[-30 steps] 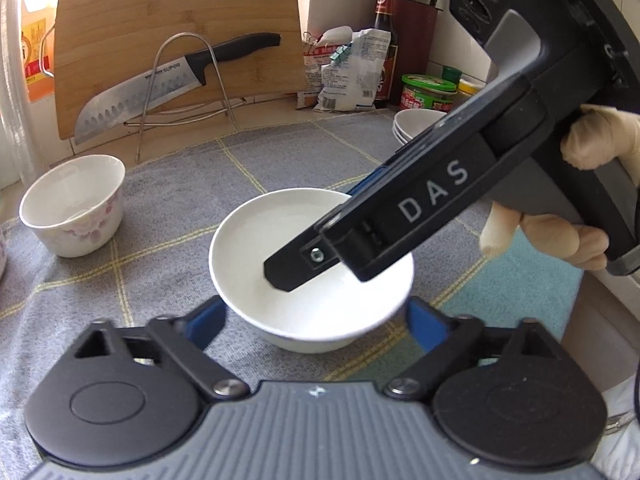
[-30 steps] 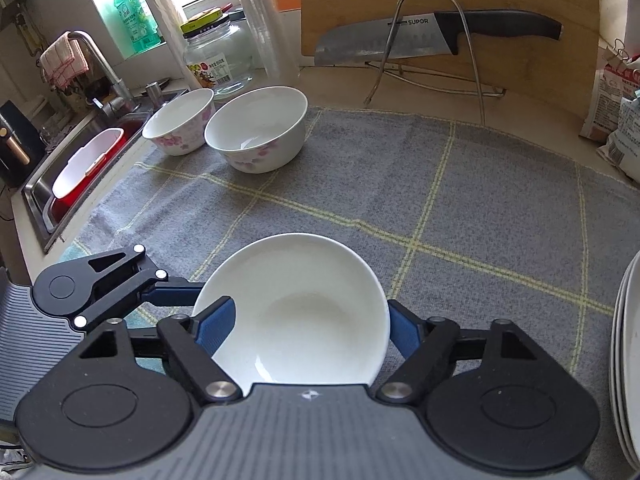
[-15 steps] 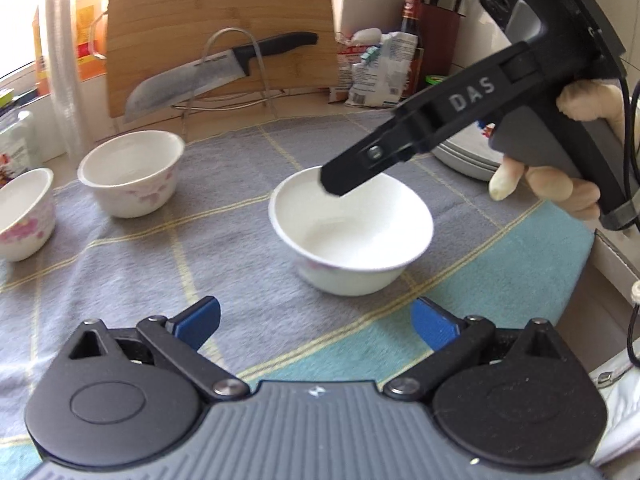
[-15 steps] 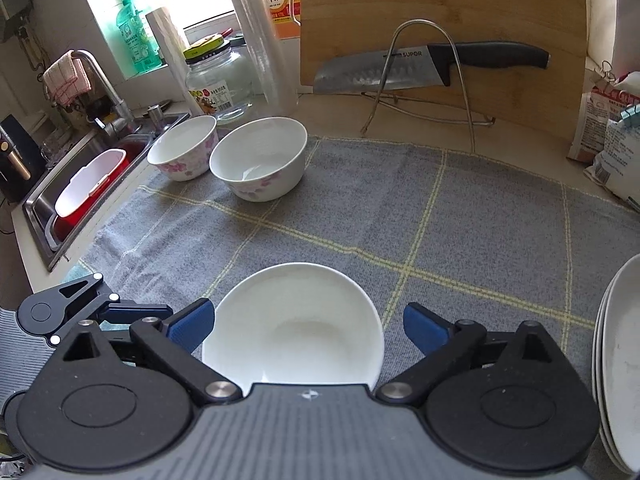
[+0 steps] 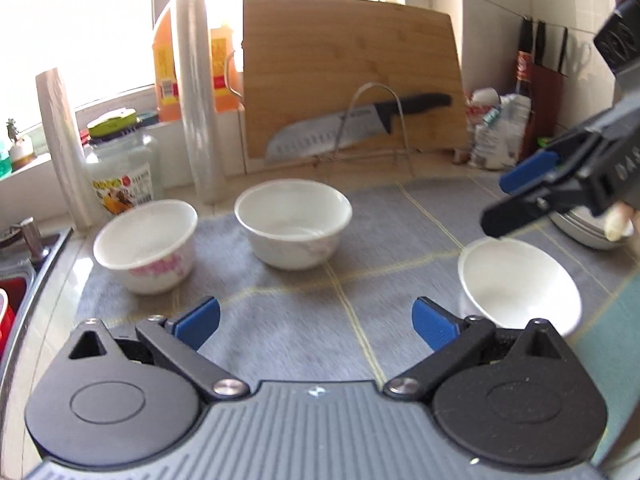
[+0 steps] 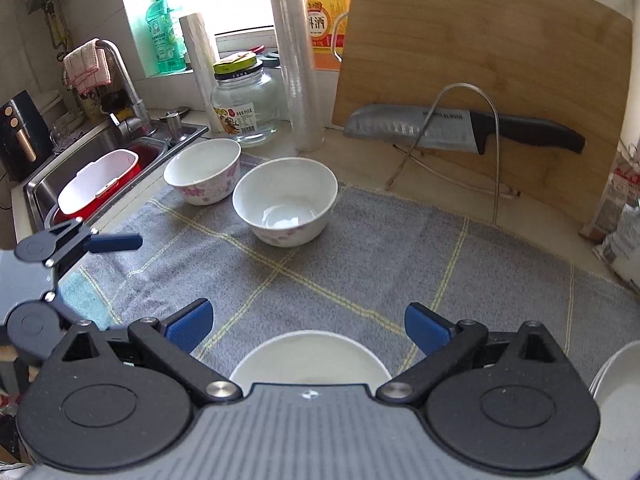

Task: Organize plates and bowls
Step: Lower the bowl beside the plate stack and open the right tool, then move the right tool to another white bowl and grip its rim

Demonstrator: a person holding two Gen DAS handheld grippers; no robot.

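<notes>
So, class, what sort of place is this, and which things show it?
Most likely a home kitchen counter: a stainless steel sink with a tap, a wooden chopping board with a black-handled knife on a wire rack, and white ceramic bowls on a grey cloth.

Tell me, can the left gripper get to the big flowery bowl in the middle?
Probably yes. The left gripper is open, and only bare grey cloth lies between it and the flowery bowl.

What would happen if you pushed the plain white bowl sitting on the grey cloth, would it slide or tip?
The plain white bowl looks glazed and smooth, so it would probably feel slippery to pinch. It seems to narrow toward its base, so a push high on the rim might rock it. The woven grey cloth beneath would likely drag rather than let it glide. It looks ceramic, so probably breakable.
</notes>
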